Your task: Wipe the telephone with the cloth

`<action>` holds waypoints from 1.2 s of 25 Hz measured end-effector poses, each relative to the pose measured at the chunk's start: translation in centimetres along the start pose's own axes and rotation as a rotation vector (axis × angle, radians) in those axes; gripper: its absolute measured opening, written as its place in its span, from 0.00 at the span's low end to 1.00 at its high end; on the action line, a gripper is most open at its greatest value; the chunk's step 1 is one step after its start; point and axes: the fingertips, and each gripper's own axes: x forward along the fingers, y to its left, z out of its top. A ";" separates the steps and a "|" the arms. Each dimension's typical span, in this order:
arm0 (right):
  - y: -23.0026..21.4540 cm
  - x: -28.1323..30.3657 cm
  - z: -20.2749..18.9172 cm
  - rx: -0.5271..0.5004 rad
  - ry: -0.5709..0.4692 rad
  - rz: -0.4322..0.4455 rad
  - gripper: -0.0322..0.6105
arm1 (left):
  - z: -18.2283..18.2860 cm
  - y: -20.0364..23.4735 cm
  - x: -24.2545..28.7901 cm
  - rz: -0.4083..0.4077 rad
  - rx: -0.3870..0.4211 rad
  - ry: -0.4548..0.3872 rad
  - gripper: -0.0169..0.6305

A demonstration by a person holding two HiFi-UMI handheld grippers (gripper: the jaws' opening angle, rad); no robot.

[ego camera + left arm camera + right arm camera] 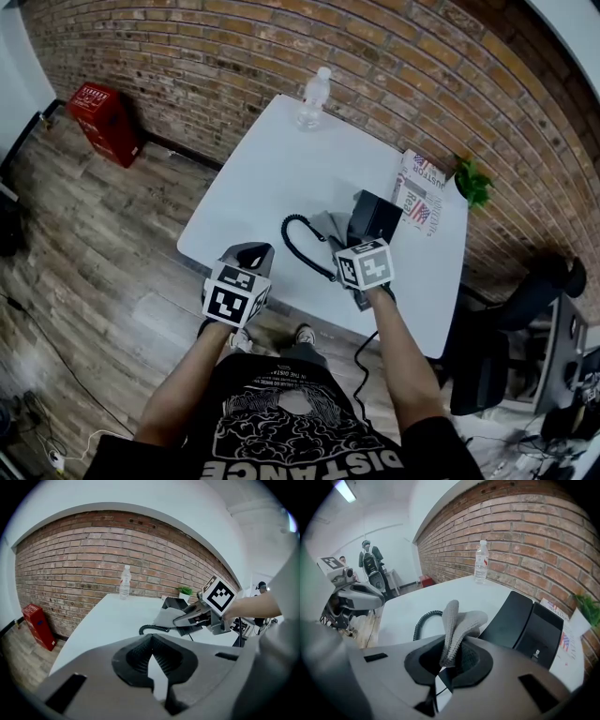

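My right gripper (pixel 446 664) has its jaws pressed together on the grey cloth (pixel 457 625), which stands up from them in a folded bunch. Just behind the cloth sits the black telephone (pixel 525 625), and its coiled cord (pixel 423 620) curls off to the left on the white table (pixel 436 595). A water bottle (pixel 481 562) stands upright at the far edge, near the brick wall (pixel 525 531). My left gripper (pixel 370 598) hangs at the left, off the table's side.

Grey cloth (pixel 459 620), black telephone (pixel 520 620), black coiled cord (pixel 292 239); white table (pixel 272 178), red-brown brick wall (pixel 234 56), red crate (pixel 103 117)
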 end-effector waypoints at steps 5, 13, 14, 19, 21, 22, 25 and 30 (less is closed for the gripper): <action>1.1 -0.1 -0.9 0.029 -0.008 0.009 0.07 | -0.2 0.3 -0.5 -0.001 0.008 0.006 0.04; 2.5 -0.5 -2.3 0.071 -0.023 0.023 0.07 | 0.4 0.2 -0.3 -0.011 0.009 0.000 0.04; 2.6 -0.6 -2.3 0.072 -0.026 0.026 0.07 | 0.6 0.1 -0.2 -0.013 0.011 -0.001 0.04; 2.2 -2.2 -1.1 0.069 -0.086 0.018 0.07 | 1.4 -0.8 1.0 -0.034 0.035 -0.003 0.04; 1.4 -3.3 0.1 0.073 -0.123 0.009 0.07 | 1.7 -1.3 1.4 -0.041 0.041 -0.004 0.04; 1.0 -3.9 0.7 0.075 -0.142 0.006 0.07 | 1.8 -1.5 1.6 -0.044 0.042 -0.004 0.04; -0.7 -5.9 2.7 0.081 -0.201 -0.008 0.07 | 2.1 -2.3 2.2 -0.051 0.048 0.002 0.04; -4.5 -9.0 5.7 0.085 -0.285 -0.051 0.07 | 3.0 -3.1 3.5 -0.059 0.058 0.000 0.04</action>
